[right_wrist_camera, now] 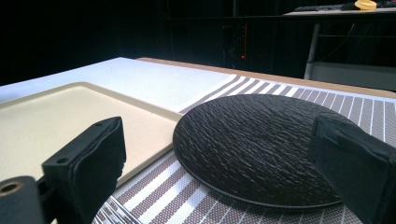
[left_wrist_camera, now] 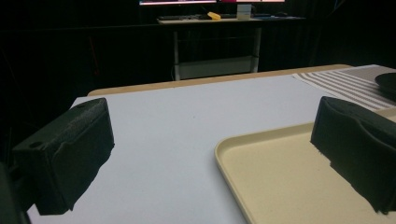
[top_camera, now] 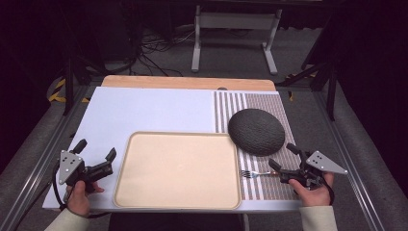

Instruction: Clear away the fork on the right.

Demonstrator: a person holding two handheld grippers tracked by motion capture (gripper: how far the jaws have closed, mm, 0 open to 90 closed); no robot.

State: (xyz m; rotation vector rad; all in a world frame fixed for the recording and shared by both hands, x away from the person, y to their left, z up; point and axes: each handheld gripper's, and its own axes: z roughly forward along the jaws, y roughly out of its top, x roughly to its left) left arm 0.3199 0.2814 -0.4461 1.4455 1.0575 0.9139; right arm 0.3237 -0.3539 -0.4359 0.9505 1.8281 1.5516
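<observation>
Counter (top_camera: 144, 110), white-topped, with a striped placemat (top_camera: 269, 103) covering its right end. Item one: fork (top_camera: 255, 173), metal, lying flat on the placemat near the counter's front edge, tines toward the tray, its handle end just at the tips of the right claw (top_camera: 281, 169). Item two: plate (top_camera: 256, 131), round, dark and rough-textured, resting on the placemat behind the fork, its left rim just beside the tray's far right corner. Item three: tray (top_camera: 122, 192), beige, rectangular, bare, set at the counter's front edge toward the middle. Right claw: held in a hand at the front right corner, jaws spread wide, nothing pressed between them; its own view looks across the plate (right_wrist_camera: 252, 144). Left claw (top_camera: 98, 161): held in a hand at the front left corner, just left of the tray, jaws wide apart and holding nothing.
</observation>
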